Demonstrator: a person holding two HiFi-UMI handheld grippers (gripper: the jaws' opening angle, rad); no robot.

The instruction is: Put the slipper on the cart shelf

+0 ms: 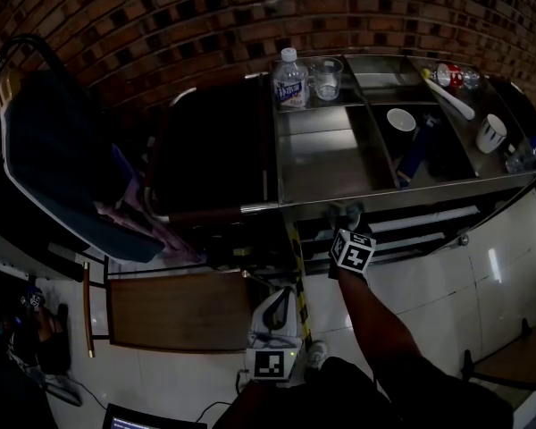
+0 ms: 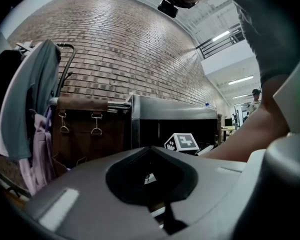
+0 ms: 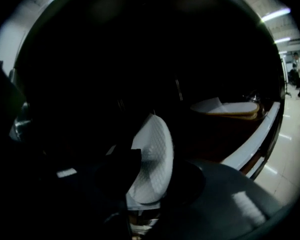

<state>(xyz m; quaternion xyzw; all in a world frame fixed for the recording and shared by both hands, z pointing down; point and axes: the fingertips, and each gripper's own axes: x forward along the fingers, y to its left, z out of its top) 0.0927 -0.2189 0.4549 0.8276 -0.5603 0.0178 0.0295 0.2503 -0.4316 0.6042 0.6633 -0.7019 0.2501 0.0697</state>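
A white slipper stands on its edge between the jaws of my right gripper, with a dark finger lying against its left side. In the head view the right gripper reaches under the steel top of the cart, into a dark shelf space. A second white slipper lies flat further in on that shelf. My left gripper hangs low in front of the cart, its jaws drawn to a point with nothing between them. The left gripper view shows the right gripper's marker cube by the cart.
On the cart top stand a water bottle, a glass, two cups and small items. A brown bag hangs at the cart's left end. A garment rack with coats is at the left, and a wooden board lies on the floor.
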